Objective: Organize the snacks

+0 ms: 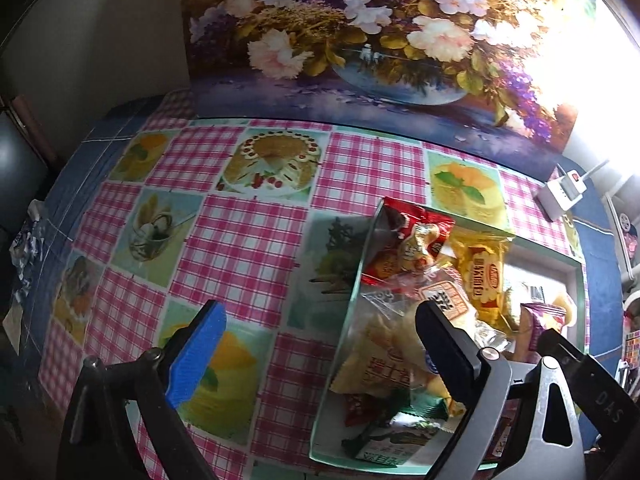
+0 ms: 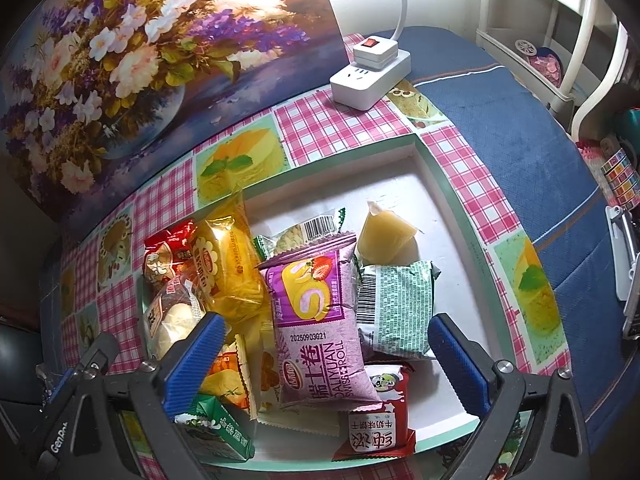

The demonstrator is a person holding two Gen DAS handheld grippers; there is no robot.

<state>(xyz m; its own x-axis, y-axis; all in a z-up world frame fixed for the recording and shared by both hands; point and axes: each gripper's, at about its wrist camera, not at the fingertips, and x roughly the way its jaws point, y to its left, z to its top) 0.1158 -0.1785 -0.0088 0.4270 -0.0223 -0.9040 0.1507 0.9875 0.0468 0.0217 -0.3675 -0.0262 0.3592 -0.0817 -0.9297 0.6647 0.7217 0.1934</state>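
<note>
Hovering with jaws spread wide and empty, the right gripper (image 2: 326, 354) has the purple Swiss roll packet (image 2: 320, 320) lying below between its fingers, inside the snack-filled tray (image 2: 452, 184); the left gripper (image 1: 320, 350) also gapes, empty.

Your left tongs (image 1: 316, 344) wore black arms, ribbed blue pads and silver pivot screws, with grey metal brackets behind. Your right tongs (image 2: 328, 356) matched them: blue ribbed pads, black frames, silver screws, white lettering on one arm.
</note>
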